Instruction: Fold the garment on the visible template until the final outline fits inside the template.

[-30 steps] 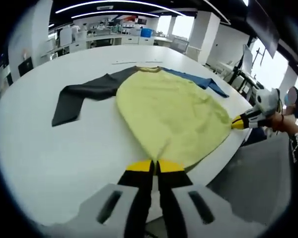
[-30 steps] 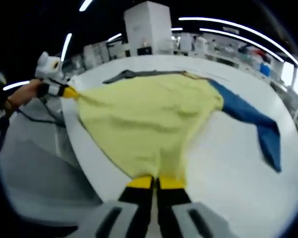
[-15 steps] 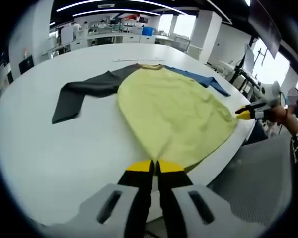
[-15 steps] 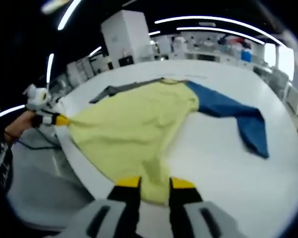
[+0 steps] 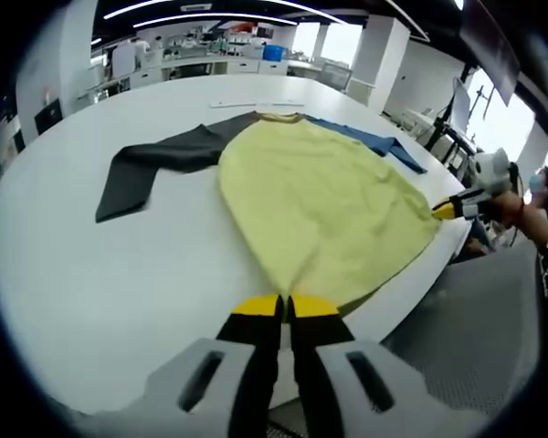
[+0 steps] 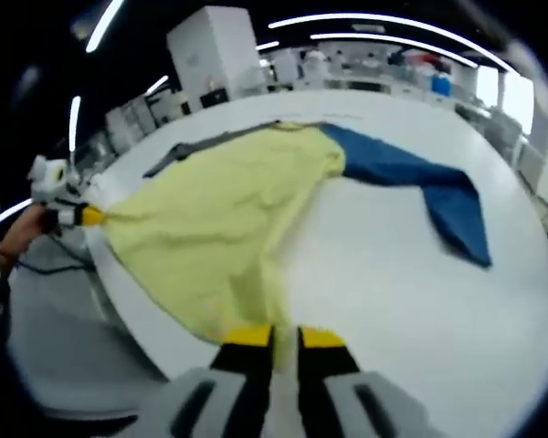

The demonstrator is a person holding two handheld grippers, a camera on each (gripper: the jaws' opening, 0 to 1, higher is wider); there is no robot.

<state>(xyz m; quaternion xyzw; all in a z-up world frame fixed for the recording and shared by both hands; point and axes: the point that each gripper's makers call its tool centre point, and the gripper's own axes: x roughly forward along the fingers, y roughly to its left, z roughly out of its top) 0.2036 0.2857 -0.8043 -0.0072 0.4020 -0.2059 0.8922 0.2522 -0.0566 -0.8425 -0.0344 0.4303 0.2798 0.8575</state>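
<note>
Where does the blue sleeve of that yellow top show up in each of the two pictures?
Left gripper view: the blue sleeve lies upper right, beyond the yellow body.
Right gripper view: the blue sleeve stretches right of centre across the white table.
Shared landmark: the yellow body.

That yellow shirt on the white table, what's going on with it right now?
A person holds a gripper in each hand at the hem of the yellow shirt, which lies spread on the round white table. The left gripper is shut on one hem corner; the right gripper sits at the other, its grip unclear. The dark grey sleeve and the blue sleeve lie out flat, unfolded.
</note>
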